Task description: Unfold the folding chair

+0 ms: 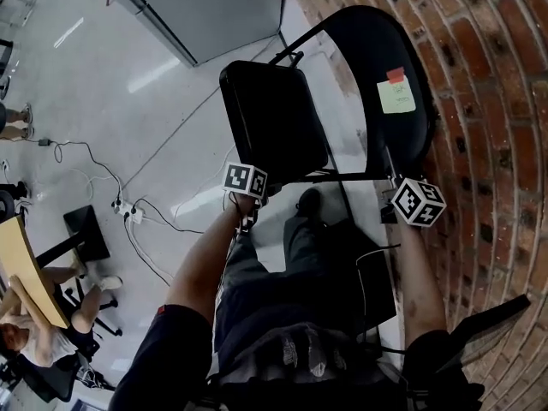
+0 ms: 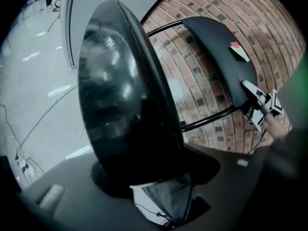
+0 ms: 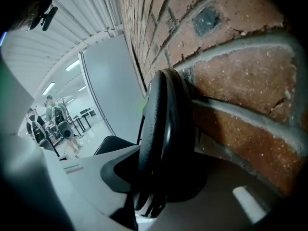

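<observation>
Unfolding apparently under way; jaws of left gripper [image 2: 144, 177] clamp seat [image 1: 270, 118], frame centre; right gripper [image 3: 161, 189] clamps backrest [image 1: 377, 58], upper right; next, likely press seat down.

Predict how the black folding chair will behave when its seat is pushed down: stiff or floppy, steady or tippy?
Probably stiff: the seat and backrest look like firm panels on a metal frame. The seat should likely pivot, not bend. On that glossy floor, the partly folded chair might slide or tip.

No legible txt anywhere; sticky note [image 1: 396, 97] on chair backrest [image 1: 364, 54] too small to read.
</observation>
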### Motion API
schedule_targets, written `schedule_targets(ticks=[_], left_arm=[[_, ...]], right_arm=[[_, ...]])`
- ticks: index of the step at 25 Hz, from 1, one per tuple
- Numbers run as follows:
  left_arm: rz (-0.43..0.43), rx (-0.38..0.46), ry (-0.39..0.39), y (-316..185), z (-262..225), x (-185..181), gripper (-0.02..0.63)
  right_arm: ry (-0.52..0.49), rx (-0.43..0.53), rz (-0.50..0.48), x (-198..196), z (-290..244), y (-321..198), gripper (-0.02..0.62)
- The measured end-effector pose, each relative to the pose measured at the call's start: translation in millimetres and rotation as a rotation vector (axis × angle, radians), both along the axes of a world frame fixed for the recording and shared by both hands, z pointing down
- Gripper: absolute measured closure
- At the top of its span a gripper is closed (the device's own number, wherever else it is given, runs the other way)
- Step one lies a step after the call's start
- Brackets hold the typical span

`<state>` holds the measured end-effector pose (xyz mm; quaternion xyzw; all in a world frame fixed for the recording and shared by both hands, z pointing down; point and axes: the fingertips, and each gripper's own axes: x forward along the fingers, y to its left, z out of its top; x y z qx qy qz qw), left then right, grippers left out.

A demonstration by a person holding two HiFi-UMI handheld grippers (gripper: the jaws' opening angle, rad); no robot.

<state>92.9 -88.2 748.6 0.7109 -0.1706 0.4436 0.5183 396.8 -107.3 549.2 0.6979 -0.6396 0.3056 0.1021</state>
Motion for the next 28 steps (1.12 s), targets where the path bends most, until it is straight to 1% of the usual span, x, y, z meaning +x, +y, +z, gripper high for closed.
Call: schedule_targets(ticks=[4, 8, 12, 18, 22, 28], left_arm=[[-0.011, -0.001, 0.026, -3.2, 1.1, -0.2, 0.318], [-0.035, -0.016, 0.008, -3.5, 6.8, -9.8, 0.319], [-0.048, -0.027, 0.005, -2.7, 11.5, -15.5, 0.319], [-0.066, -0.049, 0.018, -2.2, 14.9, -20.8, 0.319], [-0.088, -0.056, 0.017, -3.3, 18.3, -25.1, 0.318], [-0.097, -0.067, 0.019, -5.4, 21.7, -29.8, 0.316]], right_arm=[[-0.009, 0.008, -0.004, 3.0, 1.0, -1.7, 0.474], [-0.034, -0.007, 0.001, 4.3, 7.0, -3.5, 0.474], [-0.031, -0.005, -0.006, 4.6, 7.8, -1.7, 0.474], [-0.059, -0.015, 0.006, 7.3, 11.1, -1.0, 0.474], [-0.086, -0.005, -0.003, 10.0, 14.1, -4.6, 0.480], [-0.123, -0.011, 0.007, 12.9, 17.1, -6.8, 0.485]])
